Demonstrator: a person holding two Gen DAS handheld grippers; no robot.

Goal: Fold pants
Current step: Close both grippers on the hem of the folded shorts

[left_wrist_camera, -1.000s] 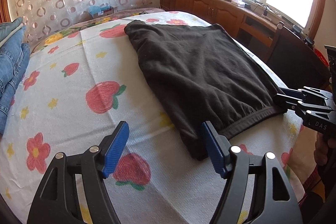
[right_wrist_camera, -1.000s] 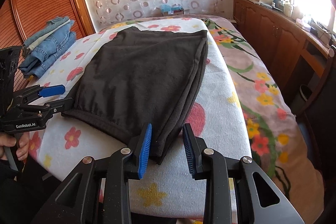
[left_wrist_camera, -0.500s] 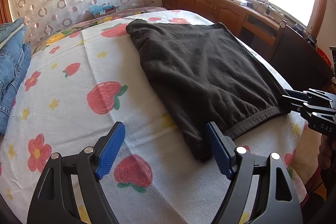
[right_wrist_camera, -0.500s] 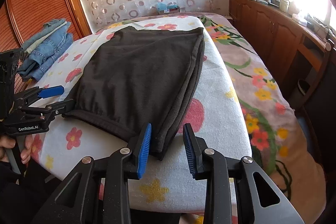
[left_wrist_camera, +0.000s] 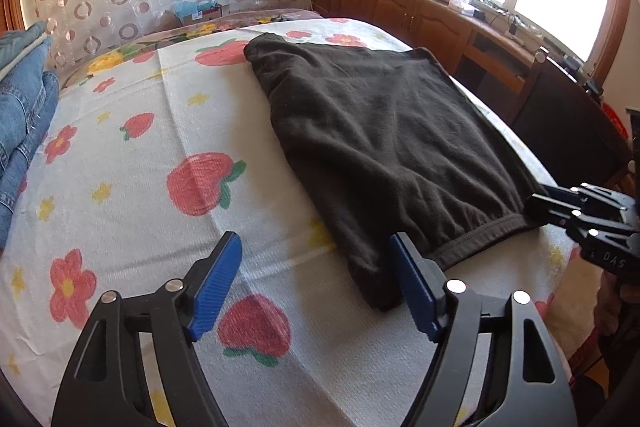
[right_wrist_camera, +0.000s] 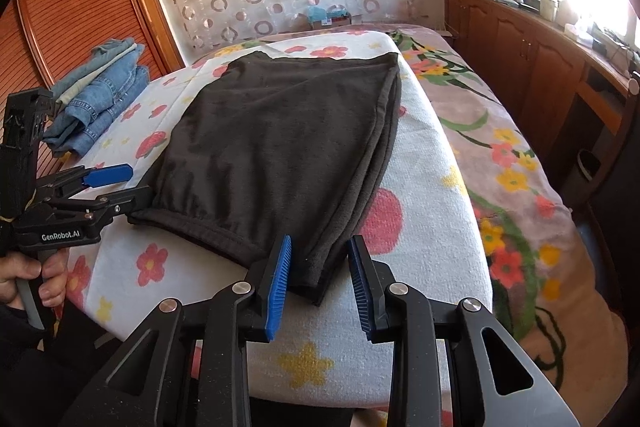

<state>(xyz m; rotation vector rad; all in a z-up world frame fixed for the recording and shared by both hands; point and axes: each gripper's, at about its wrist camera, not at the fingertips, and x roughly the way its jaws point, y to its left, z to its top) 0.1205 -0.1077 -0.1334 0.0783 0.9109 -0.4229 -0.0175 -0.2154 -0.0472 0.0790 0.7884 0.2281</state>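
Note:
Black pants [left_wrist_camera: 384, 147] lie folded flat on a white cloth with strawberries and flowers [left_wrist_camera: 160, 155]; they also show in the right wrist view [right_wrist_camera: 280, 147]. My left gripper [left_wrist_camera: 316, 283] is open, low over the cloth, its right finger beside the pants' near left corner. In the right wrist view the left gripper [right_wrist_camera: 120, 183] sits at that waistband corner. My right gripper [right_wrist_camera: 318, 279] is open, its blue pads on either side of the pants' near right corner without touching. It shows in the left wrist view [left_wrist_camera: 540, 199] at the waistband's right end.
A stack of folded jeans [right_wrist_camera: 96, 95] lies at the far left of the bed. A flowered bedspread [right_wrist_camera: 500, 155] shows past the cloth's right edge. Wooden cabinets [right_wrist_camera: 540, 63] run under the window on the right. A patterned curtain hangs behind.
My left gripper has opened wider and drawn back slightly from the pants' corner. My right gripper has opened a little around its corner. The pants have not moved.

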